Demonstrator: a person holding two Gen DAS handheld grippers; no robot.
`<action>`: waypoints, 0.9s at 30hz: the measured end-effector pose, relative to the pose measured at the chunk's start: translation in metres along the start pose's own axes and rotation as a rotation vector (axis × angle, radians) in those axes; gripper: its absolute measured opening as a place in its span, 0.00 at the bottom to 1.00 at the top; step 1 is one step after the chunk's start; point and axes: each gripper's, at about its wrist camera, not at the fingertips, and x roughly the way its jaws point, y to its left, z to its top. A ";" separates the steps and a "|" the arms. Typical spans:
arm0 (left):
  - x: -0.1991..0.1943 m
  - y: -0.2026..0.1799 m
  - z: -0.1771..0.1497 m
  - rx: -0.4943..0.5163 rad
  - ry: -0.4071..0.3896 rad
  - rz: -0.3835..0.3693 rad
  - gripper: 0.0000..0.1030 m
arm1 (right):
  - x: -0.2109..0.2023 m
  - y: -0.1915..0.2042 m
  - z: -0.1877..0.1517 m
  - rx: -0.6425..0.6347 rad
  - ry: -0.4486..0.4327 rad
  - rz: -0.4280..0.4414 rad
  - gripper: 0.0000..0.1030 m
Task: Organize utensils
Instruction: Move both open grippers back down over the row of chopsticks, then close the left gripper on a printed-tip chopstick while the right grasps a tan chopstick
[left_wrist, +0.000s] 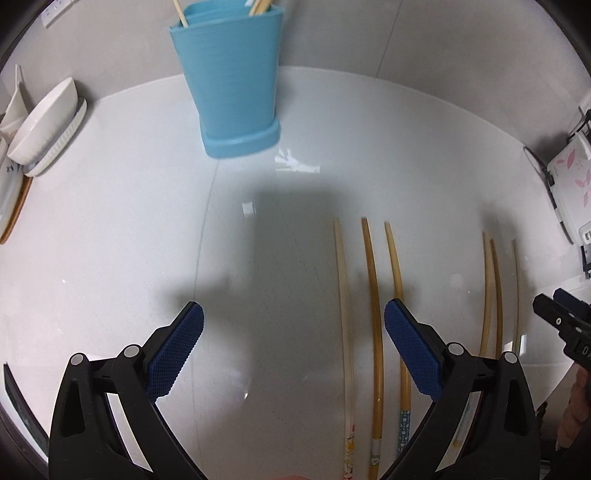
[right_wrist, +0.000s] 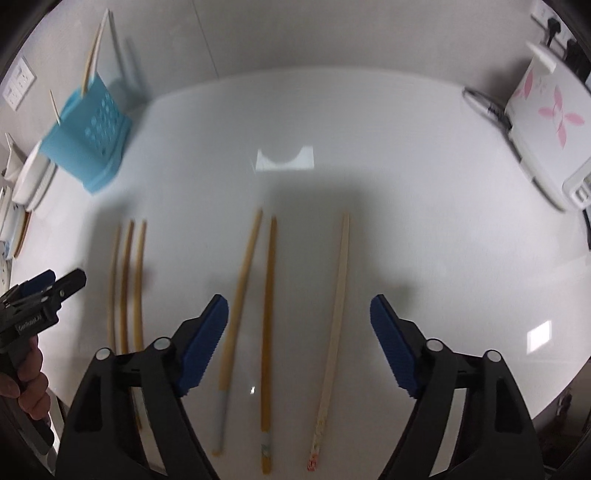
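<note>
Both tongs point steeply down at the glossy white worktop (left_wrist: 110, 221).

Landmark: tall light-blue plastic utensil holder (left_wrist: 231, 85), standing at the back of the worktop by the wall, a few wooden chopsticks already upright in it.

- Left tongs (left_wrist: 293, 350): spread wide, nothing between the blue ribbed pads (left_wrist: 175, 354). They hover over bare worktop on the near side of the holder.
- Trio of bamboo chopsticks (left_wrist: 373, 306), near side of the holder and off to its right: lying flat, roughly parallel, thin tips toward the holder, patterned handle ends away from it. The rightmost of the three runs under the right finger of the left tongs.
- Second group of three chopsticks (right_wrist: 269, 306), further right from the holder: two amber ones close together and a paler one (right_wrist: 338, 306) set apart.
- Right tongs (right_wrist: 299, 347): spread, not gripping. All three sticks of that second group lie on the worktop between and below the two fingers; pads clear of them.
- Stack of white ceramic bowls and plates (left_wrist: 44, 125): left of the holder, at the worktop edge.
- White appliance with pink flower print (right_wrist: 546, 110): far right of the holder, against the wall.

Views slightly motion-blurred.
</note>
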 end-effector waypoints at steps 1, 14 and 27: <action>0.002 0.000 -0.004 -0.003 0.010 0.002 0.93 | 0.003 -0.001 -0.004 0.001 0.022 -0.001 0.69; 0.029 -0.005 -0.039 0.002 0.120 0.062 0.86 | 0.032 0.011 -0.035 -0.026 0.174 0.002 0.48; 0.026 -0.016 -0.037 0.004 0.179 0.073 0.57 | 0.035 0.027 -0.041 -0.044 0.223 -0.024 0.32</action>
